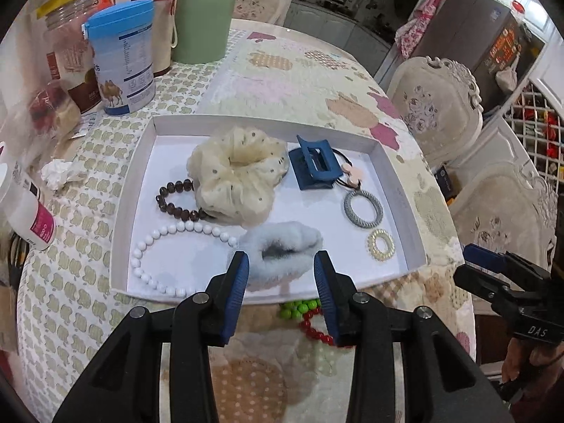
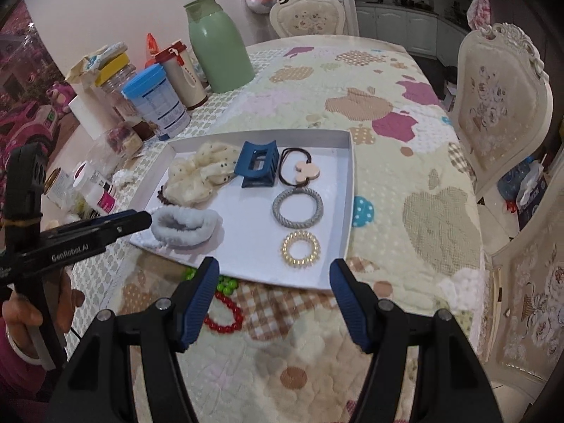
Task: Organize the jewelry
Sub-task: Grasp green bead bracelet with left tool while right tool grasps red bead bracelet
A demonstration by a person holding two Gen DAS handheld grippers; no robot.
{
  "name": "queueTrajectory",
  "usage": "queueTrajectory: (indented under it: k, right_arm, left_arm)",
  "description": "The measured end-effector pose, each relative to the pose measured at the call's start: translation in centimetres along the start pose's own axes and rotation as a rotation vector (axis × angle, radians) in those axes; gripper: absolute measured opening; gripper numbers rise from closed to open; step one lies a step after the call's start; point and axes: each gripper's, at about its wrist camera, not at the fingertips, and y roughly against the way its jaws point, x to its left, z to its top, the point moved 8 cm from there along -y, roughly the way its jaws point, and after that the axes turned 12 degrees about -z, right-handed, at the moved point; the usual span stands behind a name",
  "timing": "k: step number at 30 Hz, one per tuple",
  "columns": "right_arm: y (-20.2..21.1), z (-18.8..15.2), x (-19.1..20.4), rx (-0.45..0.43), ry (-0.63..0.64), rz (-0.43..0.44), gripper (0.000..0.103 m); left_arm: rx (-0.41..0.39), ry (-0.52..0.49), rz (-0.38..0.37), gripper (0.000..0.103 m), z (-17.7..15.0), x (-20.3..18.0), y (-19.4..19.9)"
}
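Note:
A white tray [image 1: 387, 162] [image 2: 349, 183] holds a cream scrunchie [image 1: 232, 179] [image 2: 197, 172], a blue claw clip [image 1: 313, 165] [image 2: 257, 169], a black hair tie with a pink flower [image 1: 352, 174] [image 2: 306, 172], a grey ring [image 1: 363, 209] [image 2: 298, 208], a pearly coil ring [image 1: 380, 245] [image 2: 300, 248], dark beads [image 1: 172, 199] and white beads [image 1: 155, 246]. A fluffy white scrunchie [image 1: 282, 250] [image 2: 187, 225] lies at the tray's near edge. My left gripper [image 1: 281, 264] [image 2: 146, 220] hovers open just before it. My right gripper [image 2: 274, 271] [image 1: 465, 264] is open and holds nothing. Green beads [image 1: 296, 308] [image 2: 225, 285] and a red bracelet [image 1: 313, 331] [image 2: 225, 317] lie on the cloth.
A green flask [image 1: 202, 14] [image 2: 218, 46], a blue-lidded tin [image 1: 123, 56] [image 2: 158, 105], jars and small bottles crowd the table's left side. Ornate chairs [image 1: 437, 105] [image 2: 500, 105] stand along the right edge. A hand [image 2: 21, 313] grips the left tool.

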Motion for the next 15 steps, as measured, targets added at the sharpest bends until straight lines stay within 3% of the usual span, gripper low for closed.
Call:
queueTrajectory:
  k: [6, 11, 15]
  right_arm:
    - [-1.4, -3.5, 1.8, 0.041, 0.051, 0.027, 0.065]
    - [-4.4, -6.0, 4.3, 0.095, 0.148, -0.002, 0.037]
    - [-5.7, -5.7, 5.4, 0.09, 0.145, 0.012, 0.031]
  left_arm:
    - [0.012, -0.031, -0.004, 0.015, -2.2, -0.6, 1.4]
    - [0.023, -0.023, 0.014, 0.015, -3.8, 0.0, 1.8]
    - [0.034, 0.005, 0.02, 0.015, -4.9, 0.9, 1.5]
